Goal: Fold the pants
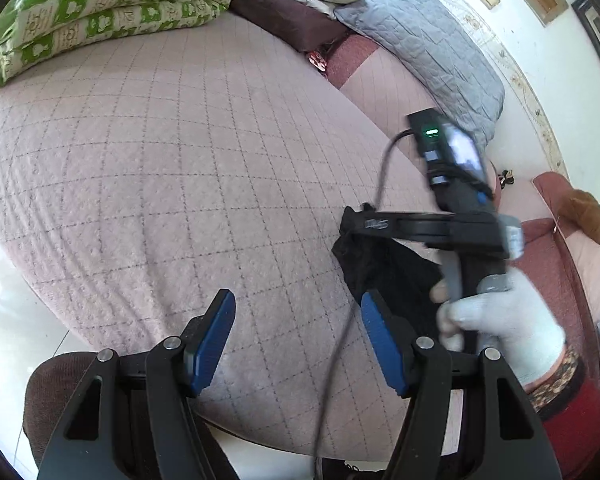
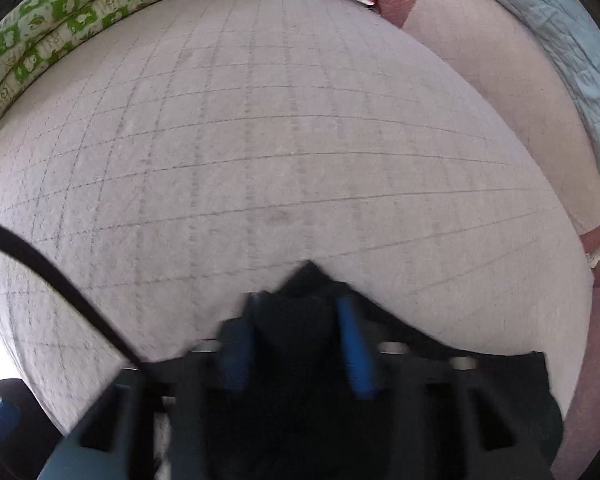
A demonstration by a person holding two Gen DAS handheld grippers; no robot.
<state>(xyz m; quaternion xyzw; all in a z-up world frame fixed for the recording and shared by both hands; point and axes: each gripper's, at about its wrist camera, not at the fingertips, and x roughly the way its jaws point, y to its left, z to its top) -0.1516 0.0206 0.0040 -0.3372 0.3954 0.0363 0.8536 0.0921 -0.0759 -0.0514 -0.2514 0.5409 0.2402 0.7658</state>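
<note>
A bunch of black pants (image 1: 374,264) is seen at the lower right of the left wrist view, gathered against the pink quilted bed (image 1: 172,168) near its front edge, where the right claw (image 2: 300,320) is closed on a fold of the dark cloth; in the right wrist view the blue pads (image 2: 352,356) are shown, blurred, at the bottom centre with black fabric bunched between them. The left claw (image 1: 296,344) is held spread and empty at the bottom of its own frame, over bare bed. The garment is judged to be light, soft and limp, likely to sag and crumple wherever it is lifted, so a hold at the waistband or a hem corner is thought best, with the second claw taken to a matching corner. A gloved hand (image 1: 504,320) is seen on the right tool's handle.
</note>
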